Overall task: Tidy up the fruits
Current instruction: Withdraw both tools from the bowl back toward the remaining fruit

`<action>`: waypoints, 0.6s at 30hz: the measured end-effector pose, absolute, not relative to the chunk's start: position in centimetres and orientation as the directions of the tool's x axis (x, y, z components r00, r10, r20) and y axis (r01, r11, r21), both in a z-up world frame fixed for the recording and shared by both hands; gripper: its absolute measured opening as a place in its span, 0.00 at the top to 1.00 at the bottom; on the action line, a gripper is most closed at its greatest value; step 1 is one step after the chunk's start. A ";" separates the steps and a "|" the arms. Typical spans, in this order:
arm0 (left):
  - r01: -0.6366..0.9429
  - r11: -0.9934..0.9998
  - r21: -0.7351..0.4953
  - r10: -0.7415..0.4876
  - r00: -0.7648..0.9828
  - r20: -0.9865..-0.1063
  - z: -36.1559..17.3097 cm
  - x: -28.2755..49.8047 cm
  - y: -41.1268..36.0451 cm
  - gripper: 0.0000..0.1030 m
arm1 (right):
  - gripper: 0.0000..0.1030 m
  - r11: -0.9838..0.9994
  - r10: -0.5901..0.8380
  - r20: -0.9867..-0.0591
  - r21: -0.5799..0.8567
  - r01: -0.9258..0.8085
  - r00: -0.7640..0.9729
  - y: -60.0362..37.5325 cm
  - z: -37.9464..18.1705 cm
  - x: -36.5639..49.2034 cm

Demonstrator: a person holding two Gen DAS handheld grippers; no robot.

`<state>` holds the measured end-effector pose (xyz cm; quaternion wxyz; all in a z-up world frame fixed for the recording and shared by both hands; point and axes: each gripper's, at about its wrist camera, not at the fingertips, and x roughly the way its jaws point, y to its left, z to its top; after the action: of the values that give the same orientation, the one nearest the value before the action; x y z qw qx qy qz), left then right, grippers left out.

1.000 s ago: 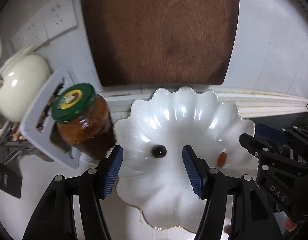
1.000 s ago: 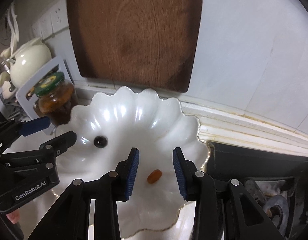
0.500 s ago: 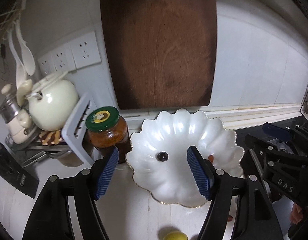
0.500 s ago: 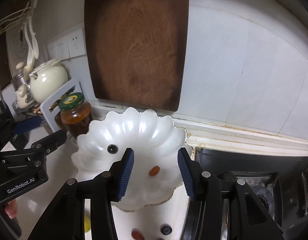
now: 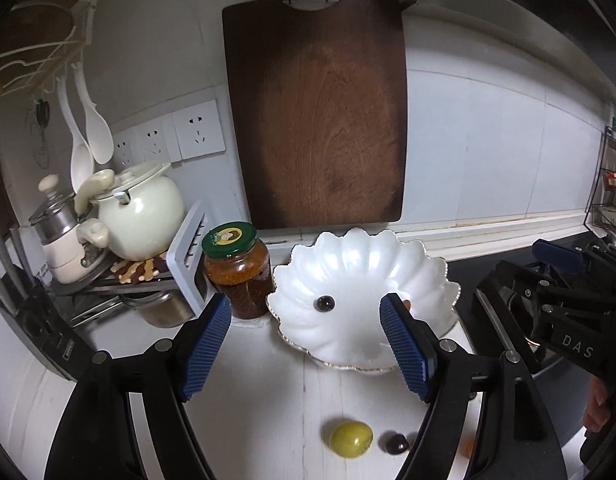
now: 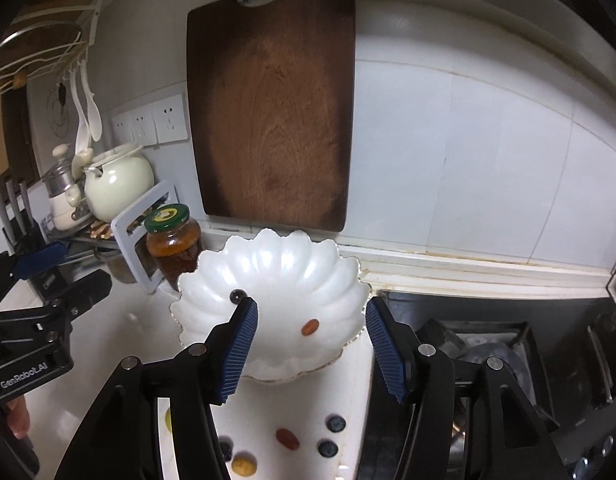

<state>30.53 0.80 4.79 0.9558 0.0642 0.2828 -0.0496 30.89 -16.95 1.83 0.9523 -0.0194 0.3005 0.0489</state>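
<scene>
Both grippers have pulled back from the scalloped white bowl [image 6: 284, 264], left gripper [image 5: 308, 344] and right gripper [image 6: 310, 346] empty, jaws opening. A dark berry [image 5: 325, 303] and orange fruit [image 6: 310, 327] lie inside; more loose fruits [image 6: 288, 438] wait on the counter [image 5: 260, 400].

- Left gripper [image 5: 306, 348]: glossy black plastic frame with two angled arms, each tipped by a ribbed blue pad [image 5: 206, 346].
- Round silver screws sit at the arm joints.
- Right gripper [image 6: 311, 350]: same black build, ribbed blue pads [image 6: 384, 350], silver pivot screws.
- White lettering on the bodies: "GenRobot.AI" on the left unit, "DAS" on the right.
- Fingertips [image 5: 596, 408] show at the right unit's edge; any sleeve is probably out of view.
</scene>
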 end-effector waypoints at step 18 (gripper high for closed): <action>0.154 0.983 0.100 -0.067 0.806 -0.589 2.3 23.5 2.5 0.24 | 0.44 0.997 0.059 -0.578 -0.005 -0.076 0.814 -16.5 0.8 24.3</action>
<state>23.53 2.46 2.28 0.9475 0.0714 0.3062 -0.0584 24.28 -16.49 0.84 0.9522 -0.0142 0.3031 0.0355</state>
